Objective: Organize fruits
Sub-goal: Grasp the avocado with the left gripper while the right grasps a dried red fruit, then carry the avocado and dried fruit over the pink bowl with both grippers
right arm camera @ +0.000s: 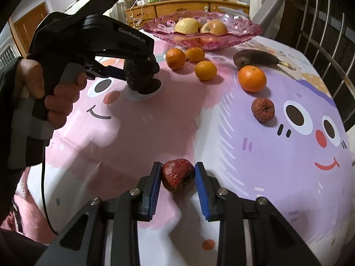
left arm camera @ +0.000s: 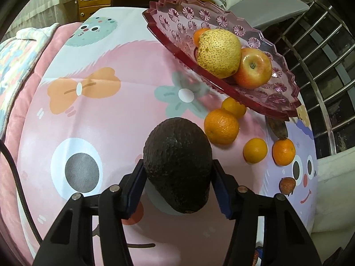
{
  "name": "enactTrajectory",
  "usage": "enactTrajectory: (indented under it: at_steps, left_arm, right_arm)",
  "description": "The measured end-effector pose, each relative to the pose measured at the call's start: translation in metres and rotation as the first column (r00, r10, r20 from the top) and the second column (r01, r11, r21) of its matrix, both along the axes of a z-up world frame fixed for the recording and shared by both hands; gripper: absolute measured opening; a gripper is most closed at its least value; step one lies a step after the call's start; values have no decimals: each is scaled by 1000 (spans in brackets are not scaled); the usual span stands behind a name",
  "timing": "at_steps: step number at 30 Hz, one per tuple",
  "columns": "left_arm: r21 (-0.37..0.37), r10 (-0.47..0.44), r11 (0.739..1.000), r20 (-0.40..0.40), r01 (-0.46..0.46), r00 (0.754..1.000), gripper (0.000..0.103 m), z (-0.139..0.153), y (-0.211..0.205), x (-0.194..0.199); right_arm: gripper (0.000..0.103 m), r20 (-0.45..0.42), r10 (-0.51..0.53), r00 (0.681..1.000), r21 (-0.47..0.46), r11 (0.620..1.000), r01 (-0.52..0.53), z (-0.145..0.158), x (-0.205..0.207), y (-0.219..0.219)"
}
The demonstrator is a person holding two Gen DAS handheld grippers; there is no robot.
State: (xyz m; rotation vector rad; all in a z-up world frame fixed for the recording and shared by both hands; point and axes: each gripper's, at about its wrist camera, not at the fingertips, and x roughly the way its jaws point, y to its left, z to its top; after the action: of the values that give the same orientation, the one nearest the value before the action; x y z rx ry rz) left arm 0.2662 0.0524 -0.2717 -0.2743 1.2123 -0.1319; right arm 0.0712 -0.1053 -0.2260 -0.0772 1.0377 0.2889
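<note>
My left gripper [left arm camera: 177, 166] is shut on a dark avocado [left arm camera: 177, 164] and holds it just above the tablecloth; the right wrist view shows this gripper [right arm camera: 142, 75] and the avocado [right arm camera: 135, 77] at the left. My right gripper [right arm camera: 177, 170] is shut on a red strawberry [right arm camera: 176, 175] low over the cloth. A pink glass bowl [left arm camera: 173, 17], also in the right wrist view [right arm camera: 244, 31], holds a yellow pear [left arm camera: 218, 52], a red apple [left arm camera: 253, 67] and an orange. Several oranges [left arm camera: 221, 126] lie on the cloth before the bowl.
A dark overripe banana [right arm camera: 255, 58] and a shrivelled red fruit [right arm camera: 263, 109] lie on the cartoon-print tablecloth [right arm camera: 255, 155] at the right. A metal railing [left arm camera: 328, 66] runs along the table's right side. Wooden drawers [right arm camera: 184, 6] stand behind the table.
</note>
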Motion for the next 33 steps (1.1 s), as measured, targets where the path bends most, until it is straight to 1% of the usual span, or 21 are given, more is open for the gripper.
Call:
enactTrajectory:
  at_steps: [5, 8, 12, 14, 17, 24, 28, 33]
  left_arm:
    - [7, 24, 1000, -23, -24, 999, 55, 4, 8, -3]
    - [12, 47, 999, -26, -46, 999, 55, 14, 16, -7]
    - [21, 75, 997, -14, -75, 997, 55, 35, 29, -10]
    - [25, 86, 996, 3, -86, 996, 55, 46, 34, -9]
    - [26, 111, 993, 51, -112, 993, 55, 67, 42, -6]
    - [13, 169, 985, 155, -173, 973, 55, 106, 58, 13]
    - [33, 200, 977, 196, -210, 960, 55, 117, 62, 29]
    - [25, 221, 972, 239, -234, 945, 55, 125, 61, 54]
  right_arm:
    - [31, -37, 38, 999, 31, 999, -37, 9, 14, 1]
    - [31, -35, 65, 997, 42, 997, -64, 19, 24, 3]
    - [31, -13, 94, 995, 44, 995, -94, 36, 42, 4]
    - [31, 10, 107, 994, 43, 993, -108, 48, 53, 4]
    - [31, 37, 121, 992, 46, 991, -123, 64, 67, 3]
    - [31, 133, 138, 982, 51, 988, -145, 101, 108, 2]
    - [31, 179, 145, 973, 55, 986, -157, 113, 128, 4]
    - [31, 207, 135, 969, 71, 986, -152, 118, 149, 3]
